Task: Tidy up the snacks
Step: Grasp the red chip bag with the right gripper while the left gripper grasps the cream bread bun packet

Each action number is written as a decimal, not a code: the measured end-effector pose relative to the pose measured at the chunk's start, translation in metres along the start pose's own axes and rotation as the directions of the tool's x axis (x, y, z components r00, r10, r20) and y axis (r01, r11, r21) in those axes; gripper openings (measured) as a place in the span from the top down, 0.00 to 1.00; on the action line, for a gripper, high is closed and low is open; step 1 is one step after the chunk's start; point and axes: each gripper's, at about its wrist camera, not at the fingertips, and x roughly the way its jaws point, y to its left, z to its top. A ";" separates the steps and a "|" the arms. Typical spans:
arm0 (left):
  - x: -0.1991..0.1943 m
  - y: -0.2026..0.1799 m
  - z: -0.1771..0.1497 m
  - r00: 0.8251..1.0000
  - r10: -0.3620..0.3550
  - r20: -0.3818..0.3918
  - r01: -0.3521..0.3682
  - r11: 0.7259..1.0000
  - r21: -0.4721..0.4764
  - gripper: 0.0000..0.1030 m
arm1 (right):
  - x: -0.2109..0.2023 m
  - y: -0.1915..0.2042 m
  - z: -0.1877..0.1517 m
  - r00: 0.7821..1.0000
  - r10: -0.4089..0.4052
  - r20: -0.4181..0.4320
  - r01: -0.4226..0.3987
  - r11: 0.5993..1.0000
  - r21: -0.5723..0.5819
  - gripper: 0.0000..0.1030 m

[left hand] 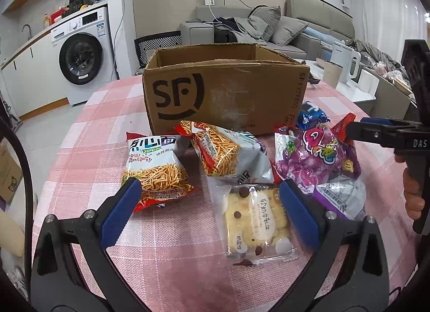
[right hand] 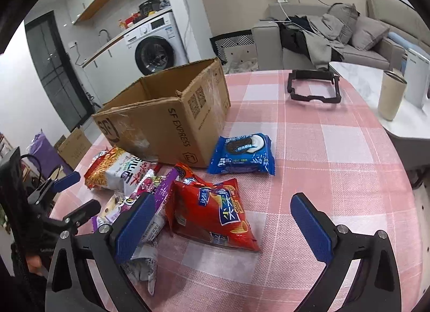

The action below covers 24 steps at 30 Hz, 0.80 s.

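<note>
An open cardboard SF box (left hand: 223,91) stands on the pink checked table; it also shows in the right wrist view (right hand: 166,118). Snack packs lie in front of it: two noodle snack bags (left hand: 156,172) (left hand: 225,156), a clear cookie pack (left hand: 255,220), a purple candy bag (left hand: 319,158), a blue cookie pack (right hand: 242,154) and a red chip bag (right hand: 215,212). My left gripper (left hand: 209,204) is open above the table, between the left noodle bag and the cookie pack. My right gripper (right hand: 223,220) is open over the red chip bag.
A black plastic frame (right hand: 313,87) lies at the far side of the table (right hand: 336,164). A beige tumbler (right hand: 391,95) stands on a white side table to the right. A washing machine (left hand: 83,56) and a sofa (left hand: 268,29) are behind.
</note>
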 end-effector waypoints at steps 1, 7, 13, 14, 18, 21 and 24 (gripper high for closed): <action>0.001 -0.001 -0.001 1.000 0.002 -0.004 -0.002 1.000 0.004 0.01 | 0.003 0.001 0.000 1.000 -0.015 -0.007 0.015 1.000 0.004 0.00; 0.004 -0.002 -0.005 1.000 0.001 -0.024 -0.001 1.000 0.000 0.01 | 0.011 -0.004 -0.001 0.997 -0.058 -0.052 0.059 0.998 0.027 0.01; 0.008 -0.002 -0.006 0.999 -0.014 -0.046 0.014 1.000 0.006 0.01 | 0.010 -0.013 -0.001 0.996 -0.065 -0.058 0.067 0.997 0.039 0.01; 0.008 -0.002 -0.005 0.999 -0.017 -0.048 0.017 1.000 0.009 0.01 | 0.011 -0.014 -0.001 0.997 -0.058 -0.060 0.060 0.997 0.041 0.01; 0.011 -0.006 -0.007 0.998 -0.032 -0.062 0.033 0.999 0.018 0.01 | 0.021 -0.013 -0.005 0.996 -0.048 -0.073 0.051 0.997 0.048 0.02; 0.013 -0.007 -0.010 0.994 -0.051 -0.092 0.053 0.998 0.017 0.01 | 0.027 -0.015 -0.006 0.996 -0.035 -0.086 0.041 0.997 0.065 0.06; 0.015 -0.011 -0.012 0.991 -0.062 -0.119 0.066 0.997 0.030 0.01 | 0.029 -0.015 -0.007 0.995 -0.025 -0.092 0.032 0.997 0.068 0.12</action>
